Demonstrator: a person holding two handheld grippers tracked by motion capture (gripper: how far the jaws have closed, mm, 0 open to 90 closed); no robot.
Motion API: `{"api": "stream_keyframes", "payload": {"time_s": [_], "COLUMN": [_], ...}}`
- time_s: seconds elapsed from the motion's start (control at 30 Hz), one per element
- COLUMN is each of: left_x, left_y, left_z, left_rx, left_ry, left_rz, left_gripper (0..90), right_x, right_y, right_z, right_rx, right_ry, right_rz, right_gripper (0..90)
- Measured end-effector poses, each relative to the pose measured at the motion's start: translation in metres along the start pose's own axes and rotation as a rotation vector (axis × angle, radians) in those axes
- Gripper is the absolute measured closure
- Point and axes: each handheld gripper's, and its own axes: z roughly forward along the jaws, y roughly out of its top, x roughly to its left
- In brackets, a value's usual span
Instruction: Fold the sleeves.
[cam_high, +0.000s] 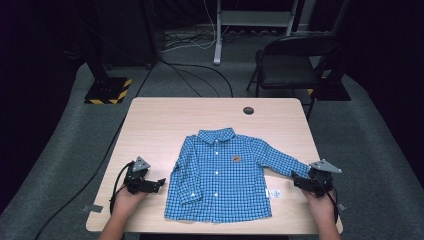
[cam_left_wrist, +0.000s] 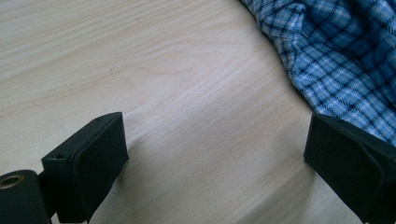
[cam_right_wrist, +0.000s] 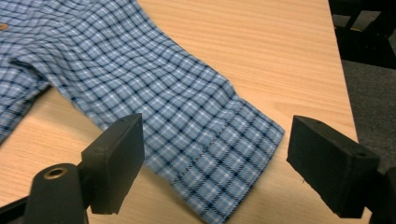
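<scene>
Left hand-held gripper (cam_high: 161, 183) jaws apart beside shirt (cam_high: 220, 175); right hand-held gripper (cam_high: 295, 180) jaws apart, straddling cuff (cam_right_wrist: 233, 154).

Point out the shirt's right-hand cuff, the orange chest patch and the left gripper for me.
cuff (cam_right_wrist: 233, 154), right gripper view, on the checked band at the sleeve's end.
orange chest patch (cam_high: 236, 159), high view, on its middle.
left gripper (cam_high: 159, 183), high view, between its jaw tips.

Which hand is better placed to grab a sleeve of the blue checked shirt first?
Right: its open tongs already straddle the outstretched sleeve cuff. The left tongs are open over bare wooden table beside the shirt.
</scene>
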Motion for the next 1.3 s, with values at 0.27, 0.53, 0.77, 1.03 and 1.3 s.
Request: {"api": "stream_keyframes", "payload": {"time_s": [0.27,0.53,0.77,1.03,1.3], "left_x": [0.0,0.0,0.0,0.0,0.0], "left_y": [0.0,0.0,0.0,0.0,0.0], "left_z": [0.0,0.0,0.0,0.0,0.0], "left_rx": [0.0,0.0,-0.001,0.0,0.0], "left_ry": [0.002,0.002,0.002,0.002,0.002], "left_rz": [-0.002,-0.002,-0.002,-0.001,-0.001], "left_gripper": [5.7,5.7,5.7,5.6,5.6], "right_x": [-0.005,-0.01,-0.012,-0.014,-0.015], "right_y": [-0.002,-0.002,0.002,0.004,0.003], "right_z": [0.007,0.013,0.017,0.019,0.019], "right_rx": [0.017,0.028,0.033,0.057,0.066], "right_ry": [-0.065,-0.1,-0.109,-0.072,-0.015], "right_rz": [0.025,0.018,0.0,0.01,0.04], "right_gripper": [19.8,23.0,25.8,34.7,46.9]}}
